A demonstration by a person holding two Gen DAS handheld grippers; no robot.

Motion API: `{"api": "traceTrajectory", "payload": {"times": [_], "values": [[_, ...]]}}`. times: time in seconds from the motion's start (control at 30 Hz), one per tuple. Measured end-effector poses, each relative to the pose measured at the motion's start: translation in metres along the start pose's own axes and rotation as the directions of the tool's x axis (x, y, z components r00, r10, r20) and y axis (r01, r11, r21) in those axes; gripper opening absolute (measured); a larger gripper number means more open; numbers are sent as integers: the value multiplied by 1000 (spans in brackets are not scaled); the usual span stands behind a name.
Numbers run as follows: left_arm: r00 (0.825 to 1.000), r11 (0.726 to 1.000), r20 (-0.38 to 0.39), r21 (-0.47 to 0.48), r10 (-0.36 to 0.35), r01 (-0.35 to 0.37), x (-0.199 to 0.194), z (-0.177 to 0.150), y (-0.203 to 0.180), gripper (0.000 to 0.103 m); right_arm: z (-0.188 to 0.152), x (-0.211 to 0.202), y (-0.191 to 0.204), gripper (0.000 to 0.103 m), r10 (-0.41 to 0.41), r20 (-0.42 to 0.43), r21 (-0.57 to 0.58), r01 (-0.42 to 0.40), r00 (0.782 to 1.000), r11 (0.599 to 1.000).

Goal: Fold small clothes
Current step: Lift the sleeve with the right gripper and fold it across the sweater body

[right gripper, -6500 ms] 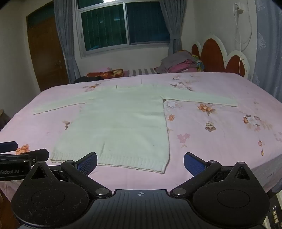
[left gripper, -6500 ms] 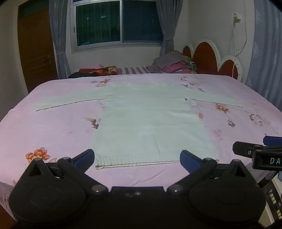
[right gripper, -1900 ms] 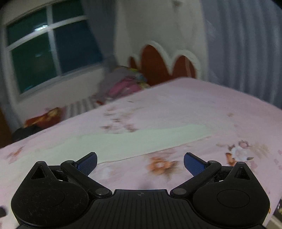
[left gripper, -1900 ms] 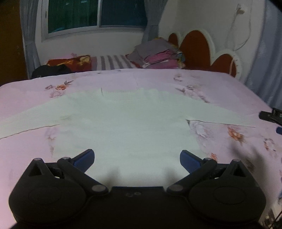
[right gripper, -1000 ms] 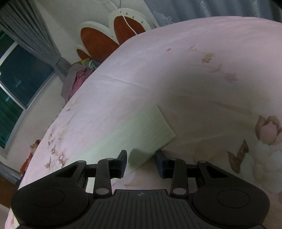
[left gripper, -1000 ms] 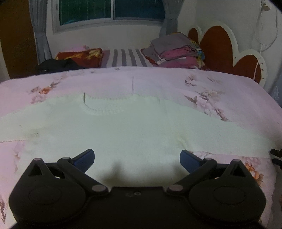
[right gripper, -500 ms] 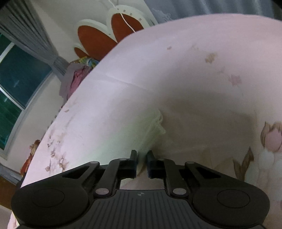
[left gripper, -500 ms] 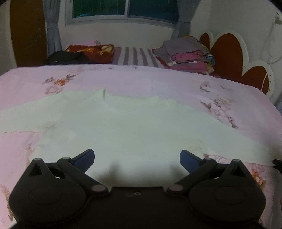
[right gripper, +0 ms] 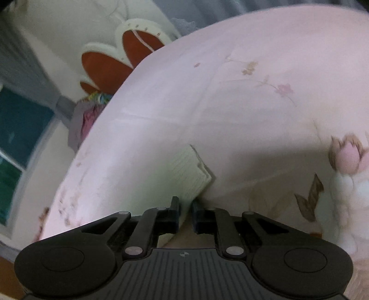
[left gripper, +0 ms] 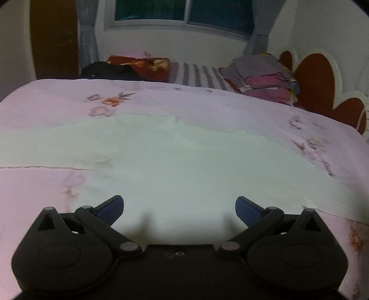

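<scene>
The fingers (right gripper: 174, 213) of the right gripper (right gripper: 184, 213) are drawn nearly together and pinch the sleeve end (right gripper: 191, 177) of the pale sweater (left gripper: 175, 161), the knit passing into the narrow gap between the pads. The ribbed cuff stands lifted off the pink bedspread (right gripper: 253, 80), just ahead of the jaws. The fingers of the left gripper (left gripper: 179, 206) are spread wide and hold nothing; they hover over the near part of the sweater body.

The sweater lies flat in the middle of the bed, its neckline toward the far side and one sleeve running off to the left in the left wrist view.

Procedure for the step in hand, judged to be folding the right sleeve inward:
- Keep the pinch firm on both layers of the cuff; knit slips easily.
- Raise the cuff only enough to clear the bedspread.
- Carry it across toward the body in a straight line, so the crease falls at the shoulder seam.
- Use the open left gripper to pin the body if it drags.

Count:
- Sweaters laid out: one.
- Grippers: two.
- Stack of folded clothes (left gripper: 260, 78) at the far right: one.
- Windows (left gripper: 182, 11): one.
</scene>
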State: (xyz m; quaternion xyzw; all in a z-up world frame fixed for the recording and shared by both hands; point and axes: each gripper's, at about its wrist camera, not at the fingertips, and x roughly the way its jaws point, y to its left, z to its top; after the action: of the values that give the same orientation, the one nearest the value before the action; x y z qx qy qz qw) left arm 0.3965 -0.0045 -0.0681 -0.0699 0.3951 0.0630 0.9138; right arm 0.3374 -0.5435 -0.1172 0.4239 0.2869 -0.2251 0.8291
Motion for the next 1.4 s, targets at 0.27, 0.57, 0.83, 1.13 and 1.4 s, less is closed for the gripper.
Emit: {"api": "traceTrajectory", "payload": {"times": [0.27, 0.57, 0.83, 1.13, 1.4], "values": [[998, 998, -51, 40, 41, -39, 9, -9, 36, 103, -14, -11, 84, 2, 81, 17, -305, -72, 997, 950], [998, 999, -66, -40, 5, -7, 5, -8, 102, 103, -117, -41, 238, 2, 260, -161, -536, -306, 952, 787], [999, 998, -38, -49, 30, -32, -14, -14, 159, 101, -264, -17, 333, 2, 269, -373, -650, -457, 888, 607], [995, 994, -49, -68, 85, -88, -26, -25, 201, 101, -369, 18, 346, 3, 195, -510, -683, -532, 838, 500], [1000, 995, -2, -98, 25, -25, -24, -21, 196, 100, -389, -5, 338, 75, 241, -452, -762, -512, 859, 397]]}}
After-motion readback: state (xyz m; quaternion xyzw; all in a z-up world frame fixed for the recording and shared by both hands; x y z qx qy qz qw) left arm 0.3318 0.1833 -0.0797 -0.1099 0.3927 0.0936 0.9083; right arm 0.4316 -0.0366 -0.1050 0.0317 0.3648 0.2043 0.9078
